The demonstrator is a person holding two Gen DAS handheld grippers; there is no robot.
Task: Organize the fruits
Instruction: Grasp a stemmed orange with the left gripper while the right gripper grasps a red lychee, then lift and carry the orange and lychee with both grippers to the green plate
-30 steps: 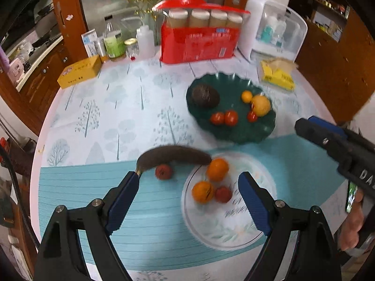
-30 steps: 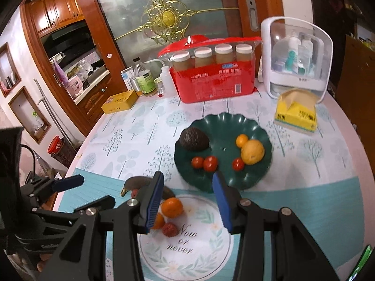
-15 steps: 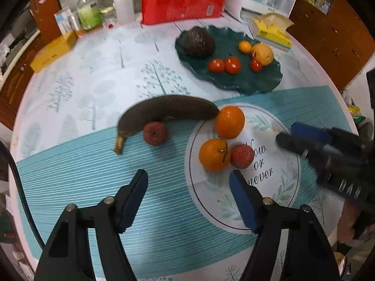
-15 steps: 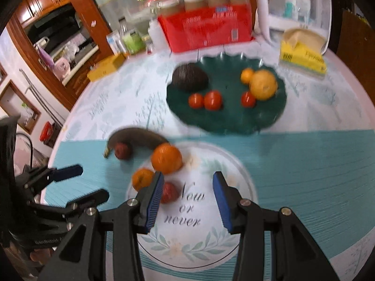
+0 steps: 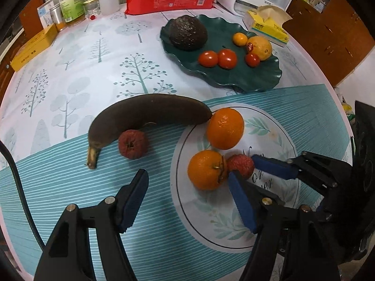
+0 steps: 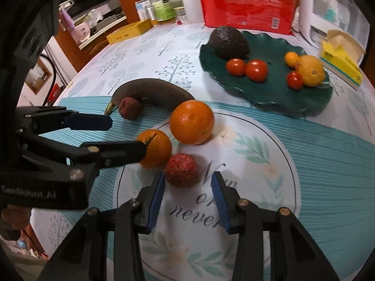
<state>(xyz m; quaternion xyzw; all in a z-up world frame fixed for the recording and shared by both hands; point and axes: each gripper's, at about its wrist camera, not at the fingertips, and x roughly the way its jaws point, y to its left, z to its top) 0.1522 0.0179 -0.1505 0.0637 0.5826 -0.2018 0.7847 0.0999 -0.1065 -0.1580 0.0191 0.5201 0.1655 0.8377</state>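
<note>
Right gripper (image 6: 187, 182): jaws have just been closing, still parted, straddling the red lychee (image 6: 181, 170) without contact. Left gripper (image 5: 187, 182): jaws apart, empty. Lychee is bumpy, round, on the white plate (image 6: 269, 154), touching an orange (image 6: 154, 148).

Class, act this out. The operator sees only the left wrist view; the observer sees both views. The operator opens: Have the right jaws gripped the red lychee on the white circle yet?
Observer: Not yet. In the right wrist view the right gripper has just been closing its jaws. The lychee sits at their tips, but a gap still shows beside one pad.
Operator: What does the print near it say? The grippers cover most of it for me.
Observer: On the white circle, the bottom word reads "never" in full.
</note>
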